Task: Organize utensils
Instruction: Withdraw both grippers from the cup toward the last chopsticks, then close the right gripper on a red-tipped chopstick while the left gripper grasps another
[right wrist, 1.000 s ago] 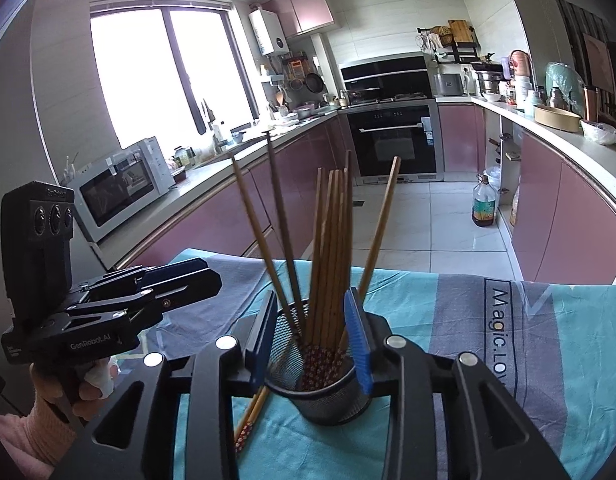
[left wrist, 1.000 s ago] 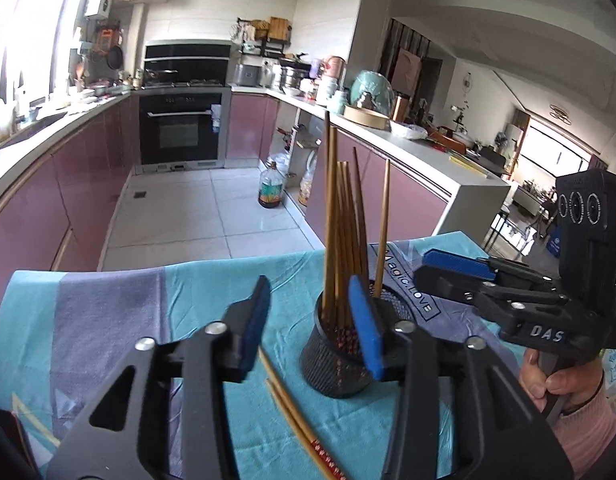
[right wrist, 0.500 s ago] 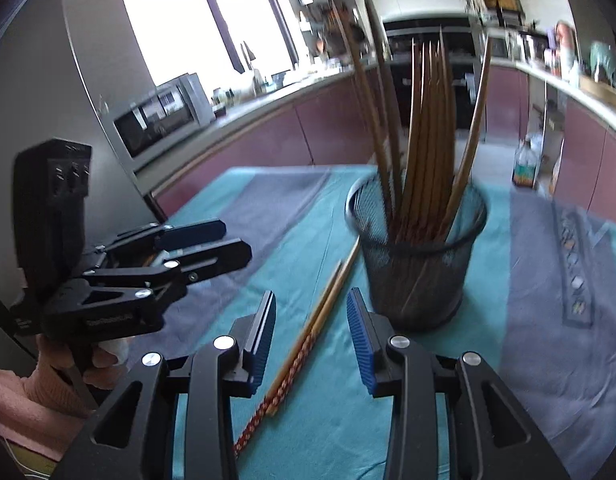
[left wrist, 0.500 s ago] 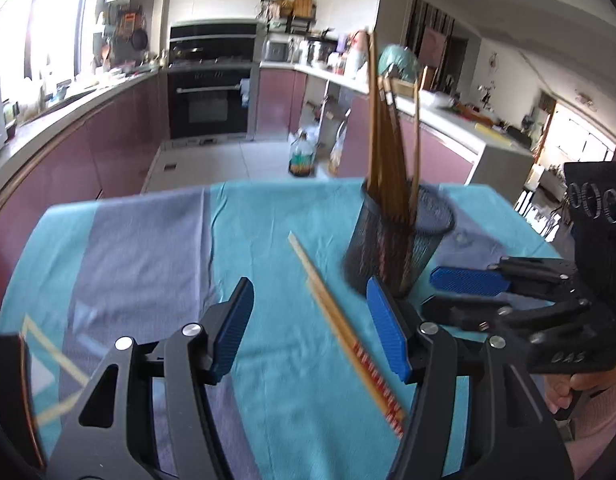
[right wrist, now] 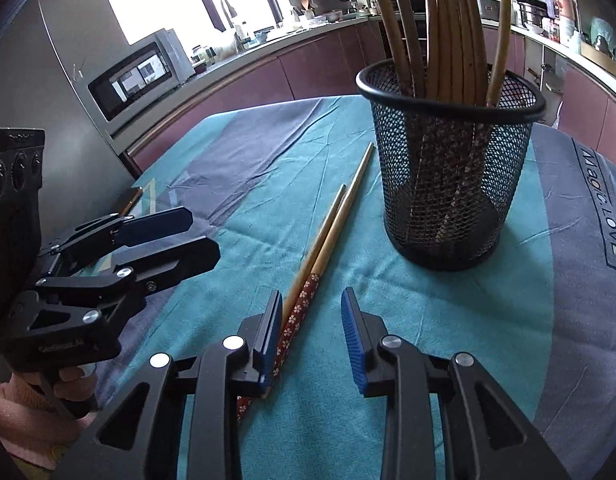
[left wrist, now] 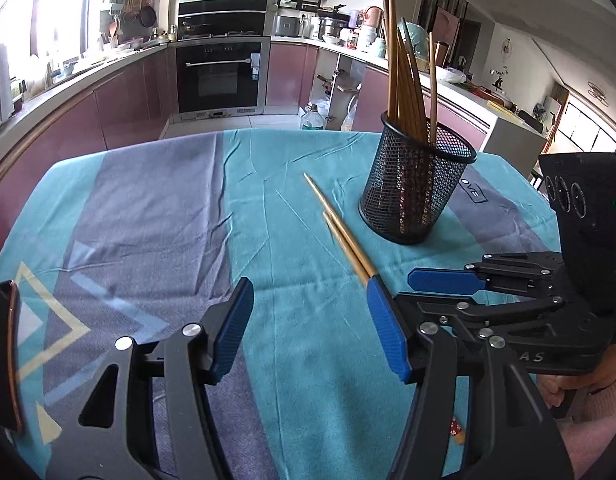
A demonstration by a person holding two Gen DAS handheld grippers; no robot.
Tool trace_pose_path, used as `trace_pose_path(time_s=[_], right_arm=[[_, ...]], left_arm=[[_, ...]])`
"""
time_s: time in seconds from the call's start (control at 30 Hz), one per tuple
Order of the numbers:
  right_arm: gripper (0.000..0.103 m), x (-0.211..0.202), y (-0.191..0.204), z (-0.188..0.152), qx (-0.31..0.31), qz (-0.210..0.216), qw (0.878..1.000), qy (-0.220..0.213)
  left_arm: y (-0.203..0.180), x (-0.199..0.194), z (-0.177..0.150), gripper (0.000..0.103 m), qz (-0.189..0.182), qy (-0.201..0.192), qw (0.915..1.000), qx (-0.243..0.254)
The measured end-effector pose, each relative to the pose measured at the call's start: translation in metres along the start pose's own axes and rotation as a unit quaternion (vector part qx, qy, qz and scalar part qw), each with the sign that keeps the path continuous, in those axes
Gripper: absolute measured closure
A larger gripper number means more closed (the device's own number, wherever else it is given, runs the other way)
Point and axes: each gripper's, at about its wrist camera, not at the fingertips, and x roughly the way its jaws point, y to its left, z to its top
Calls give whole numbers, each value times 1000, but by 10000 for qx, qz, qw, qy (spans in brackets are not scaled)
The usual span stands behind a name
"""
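Beside the mesh holder, at its nine o'clock, two chopsticks lie on the surface, long axis seven to one. My left tool gapes, empty. My right tool, nearer, is closing, patterned ends at its left pad, ungripped.
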Motion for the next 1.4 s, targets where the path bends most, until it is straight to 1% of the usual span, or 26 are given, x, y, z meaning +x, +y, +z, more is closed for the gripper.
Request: trace_pose_path(time_s=[0.3, 0.5, 0.77, 0.87, 0.93, 1.0, 1.07, 1.2, 1.27, 1.4], right_arm=[[78, 0, 0, -3, -72, -251, 9996, 71], [78, -6, -8, -5, 20, -339, 9994, 100], [78, -11, -20, -7, 214, -237, 9994, 110], [78, -11, -20, -7, 211, -216, 9995, 116], [78, -10, -20, -5, 195, -209, 9995, 116], [78, -9, -19, -3, 162, -210, 9996, 108], [78, -7, -17, 2, 108, -205, 9997, 82], [78, 4, -12, 14, -5, -262, 9996, 45], [78, 10, -10, 21, -54, -345, 9994, 34], [82, 19, -8, 25, -91, -380, 9992, 72]], left_arm=[[-4, 4, -3, 45, -98, 99, 9999, 28], [-17, 14, -6, 45, -238, 266, 9991, 218], [-37, 34, -11, 47, -361, 563, 9966, 484], [-40, 41, -11, 52, -322, 655, 9961, 502], [-40, 44, -12, 54, -265, 665, 9961, 513], [-41, 45, -12, 61, -200, 658, 9961, 548], [-41, 47, -10, 65, -162, 670, 9962, 540], [-35, 51, -6, 77, -112, 688, 9967, 410], [-33, 52, -4, 82, -83, 691, 9970, 334], [-30, 53, -2, 86, -67, 678, 9973, 258]])
